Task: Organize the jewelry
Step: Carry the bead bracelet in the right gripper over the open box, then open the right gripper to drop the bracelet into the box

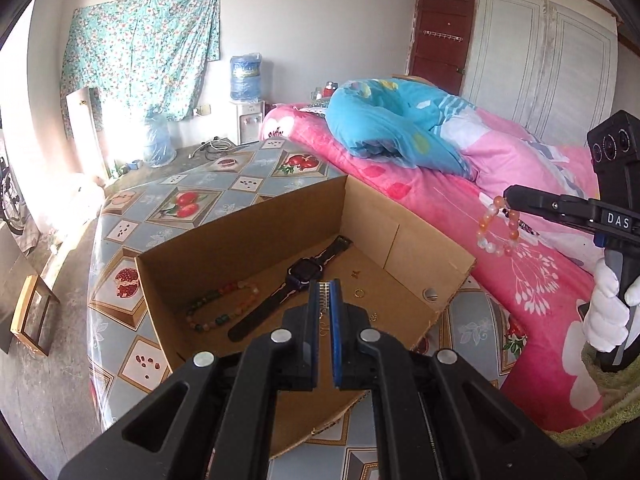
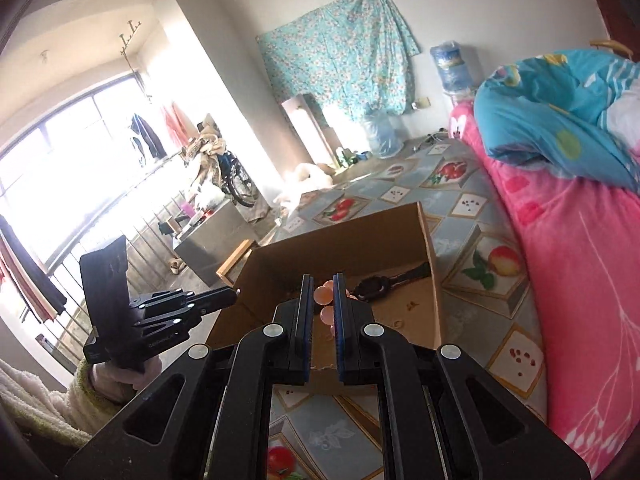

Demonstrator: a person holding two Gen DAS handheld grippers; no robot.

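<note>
Hanging clear above the box (image 1: 256, 224) rim, right jaws pinch a bracelet (image 1: 498, 228); left jaws clenched.

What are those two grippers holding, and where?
The right gripper pinches an orange-and-white bead bracelet by its top beads. The left gripper holds a thin gold chain by its upper end.

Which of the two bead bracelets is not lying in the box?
The orange-and-white bracelet: it hangs from the right gripper beside the box; the multicoloured one lies inside.
</note>
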